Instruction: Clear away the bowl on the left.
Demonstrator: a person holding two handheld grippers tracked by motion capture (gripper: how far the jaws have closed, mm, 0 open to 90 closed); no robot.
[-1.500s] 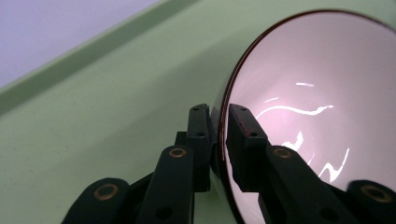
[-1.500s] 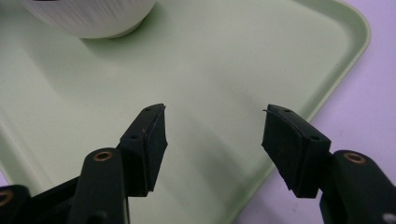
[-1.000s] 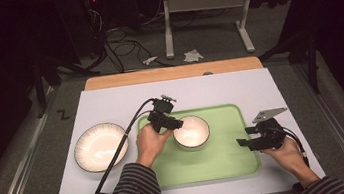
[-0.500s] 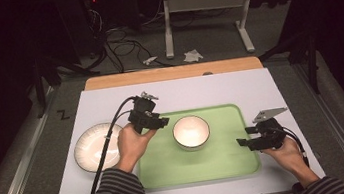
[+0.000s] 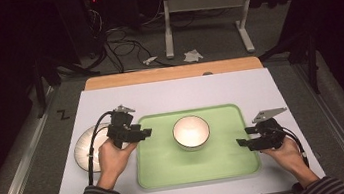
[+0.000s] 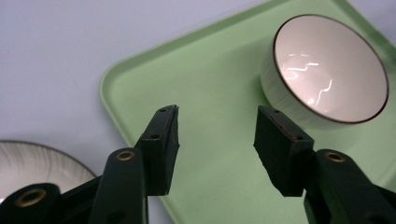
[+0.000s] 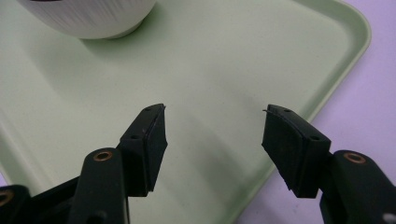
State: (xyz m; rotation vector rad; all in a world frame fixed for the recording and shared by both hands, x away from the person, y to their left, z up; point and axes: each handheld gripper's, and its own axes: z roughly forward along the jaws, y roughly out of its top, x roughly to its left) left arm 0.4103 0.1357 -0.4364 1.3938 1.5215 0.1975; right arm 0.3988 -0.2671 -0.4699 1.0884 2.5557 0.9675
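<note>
Bowl (image 5: 191, 131) sits mid green tray (image 5: 229, 162), untouched. Left gripper (image 5: 140, 133), jaws just been opening and spread on nothing, hovers at the tray's left edge, partly hiding the ribbed plate (image 5: 86, 149). Right gripper (image 5: 244, 143) gapes empty too.

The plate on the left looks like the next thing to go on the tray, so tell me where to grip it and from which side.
Take the ribbed plate by its rim, one jaw over the edge and one under it. It lies flat on the white tabletop, so nothing else stands proud. The left gripper, open and empty, its jaws having just been opening, hangs over the edge next to the green tray; that edge looks handiest.
</note>
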